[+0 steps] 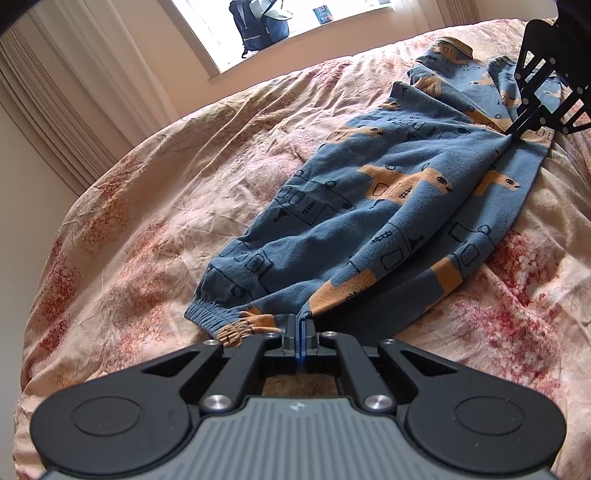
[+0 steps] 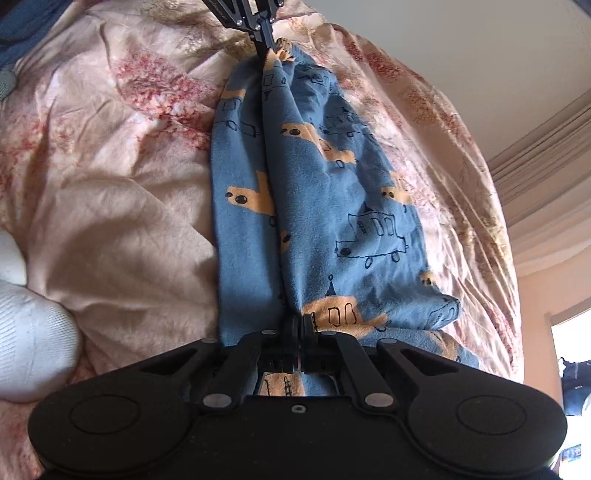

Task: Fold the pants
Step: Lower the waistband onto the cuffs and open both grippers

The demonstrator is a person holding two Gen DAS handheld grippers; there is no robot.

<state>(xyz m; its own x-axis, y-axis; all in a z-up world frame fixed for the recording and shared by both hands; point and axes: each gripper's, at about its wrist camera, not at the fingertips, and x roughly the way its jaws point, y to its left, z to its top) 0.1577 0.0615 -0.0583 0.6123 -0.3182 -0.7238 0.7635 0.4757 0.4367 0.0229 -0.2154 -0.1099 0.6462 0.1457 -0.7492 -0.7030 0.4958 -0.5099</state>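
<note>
Blue pants (image 1: 388, 206) printed with orange and black vehicles lie lengthwise on the bed, one leg laid over the other. My left gripper (image 1: 300, 325) is shut on the cloth at the elastic cuff end. My right gripper (image 2: 298, 325) is shut on the cloth at the other end of the pants (image 2: 321, 192). The fabric is pulled into a raised ridge between the two grippers. The right gripper shows in the left wrist view (image 1: 515, 133) at the upper right. The left gripper shows in the right wrist view (image 2: 264, 44) at the top.
The bed has a crumpled pink floral cover (image 1: 166, 192). A white pillow (image 2: 29, 332) lies at the left in the right wrist view. A dark backpack (image 1: 258, 26) sits on the windowsill beyond the bed. Curtains (image 1: 55, 92) hang at the left.
</note>
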